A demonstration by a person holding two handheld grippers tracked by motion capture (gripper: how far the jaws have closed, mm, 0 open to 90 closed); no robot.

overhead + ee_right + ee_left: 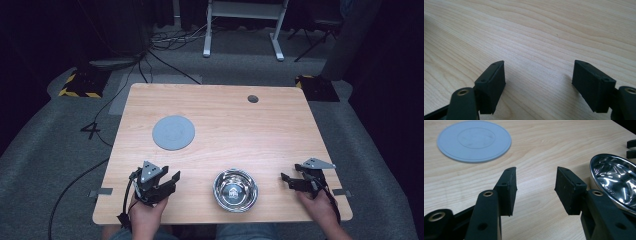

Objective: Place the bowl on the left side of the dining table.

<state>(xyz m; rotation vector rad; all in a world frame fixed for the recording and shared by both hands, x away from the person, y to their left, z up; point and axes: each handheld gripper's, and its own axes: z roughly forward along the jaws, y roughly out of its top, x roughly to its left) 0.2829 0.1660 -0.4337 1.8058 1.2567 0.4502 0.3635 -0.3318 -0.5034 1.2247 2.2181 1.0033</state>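
The left gripper hovers over the wooden desk, jaws apart and empty. A grey disc lies ahead; a shiny steel bowl sits just beside the right-hand jaw.

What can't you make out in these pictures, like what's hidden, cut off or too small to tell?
- Steel bowl: in the left gripper view the right edge cuts it off.
- Inside the bowl, high view: reflections, so contents cannot be told.
- Dark round spot on the table's far side: too small to identify.
- Grey disc: faint markings, blurred.
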